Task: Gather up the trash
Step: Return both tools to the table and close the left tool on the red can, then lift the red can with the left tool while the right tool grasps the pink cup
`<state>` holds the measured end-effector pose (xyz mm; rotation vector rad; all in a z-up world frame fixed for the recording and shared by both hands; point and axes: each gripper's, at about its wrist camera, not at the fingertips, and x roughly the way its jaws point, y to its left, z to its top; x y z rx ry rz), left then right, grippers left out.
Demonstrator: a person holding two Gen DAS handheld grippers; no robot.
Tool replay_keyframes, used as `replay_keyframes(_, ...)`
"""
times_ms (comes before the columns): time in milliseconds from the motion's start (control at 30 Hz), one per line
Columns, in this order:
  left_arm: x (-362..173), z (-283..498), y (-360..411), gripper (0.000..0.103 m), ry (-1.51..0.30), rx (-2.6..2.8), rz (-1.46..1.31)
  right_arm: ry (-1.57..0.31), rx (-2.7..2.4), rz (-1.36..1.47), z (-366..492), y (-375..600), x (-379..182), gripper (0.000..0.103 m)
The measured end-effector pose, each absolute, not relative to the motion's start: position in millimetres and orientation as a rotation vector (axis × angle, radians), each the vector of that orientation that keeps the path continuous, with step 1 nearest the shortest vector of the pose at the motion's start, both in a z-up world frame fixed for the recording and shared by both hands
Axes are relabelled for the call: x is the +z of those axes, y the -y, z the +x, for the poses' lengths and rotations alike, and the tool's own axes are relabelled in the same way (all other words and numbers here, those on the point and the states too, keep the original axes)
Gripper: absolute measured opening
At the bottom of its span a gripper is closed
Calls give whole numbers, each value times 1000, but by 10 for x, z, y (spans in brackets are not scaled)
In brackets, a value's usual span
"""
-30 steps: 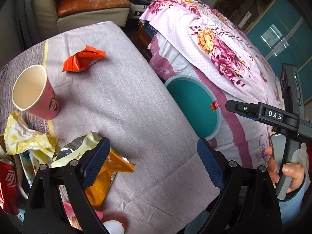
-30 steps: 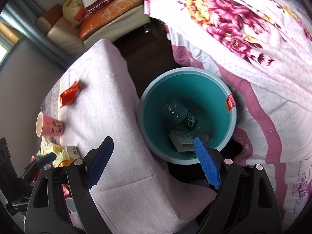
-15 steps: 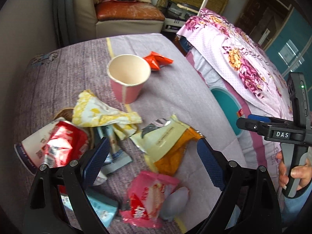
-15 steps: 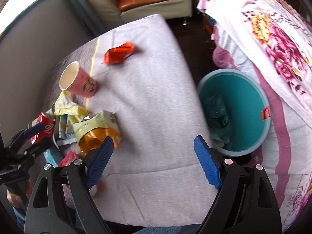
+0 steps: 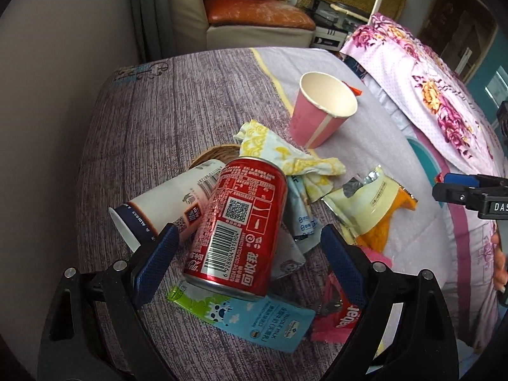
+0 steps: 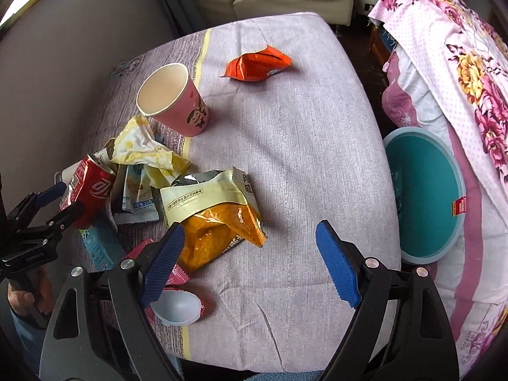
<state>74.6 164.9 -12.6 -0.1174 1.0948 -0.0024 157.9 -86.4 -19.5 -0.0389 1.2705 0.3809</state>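
Both claws swung from bin (image 6: 425, 190) to desk (image 6: 285, 146) litter. Left claw (image 5: 250, 254) wide open astride red can (image 5: 238, 225), ungripped; right claw (image 6: 250, 260) open, empty. Pickup pending.

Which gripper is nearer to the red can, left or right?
Left. The left gripper brackets the red can with open jaws; the right gripper hovers over the orange chip bag.

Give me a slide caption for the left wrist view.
Open left gripper poised over a red can among table litter.
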Motion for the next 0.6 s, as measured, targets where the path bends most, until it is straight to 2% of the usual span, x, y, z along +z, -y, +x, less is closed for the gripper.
replay_keyframes(200, -199, 707, -1608, 91, -1090, -16, -74, -1276, 387, -67, 1620, 730, -204, 81)
replay_keyframes(300, -237, 711, -1577, 85, -1095, -26, -58, -1277, 394, -81, 1642, 656, -214, 81)
replay_keyframes(367, -274, 709, -1566, 77, -1096, -35, -54, -1276, 401, -92, 1655, 609, -217, 81)
replay_keyframes(400, -298, 709, -1560, 60, -1100, -33, -46, -1276, 403, -95, 1664, 595, -220, 81)
replay_keyframes(600, -245, 711, -1640, 60, -1069, -58, -131, -1260, 410, -116, 1774, 439, -233, 81)
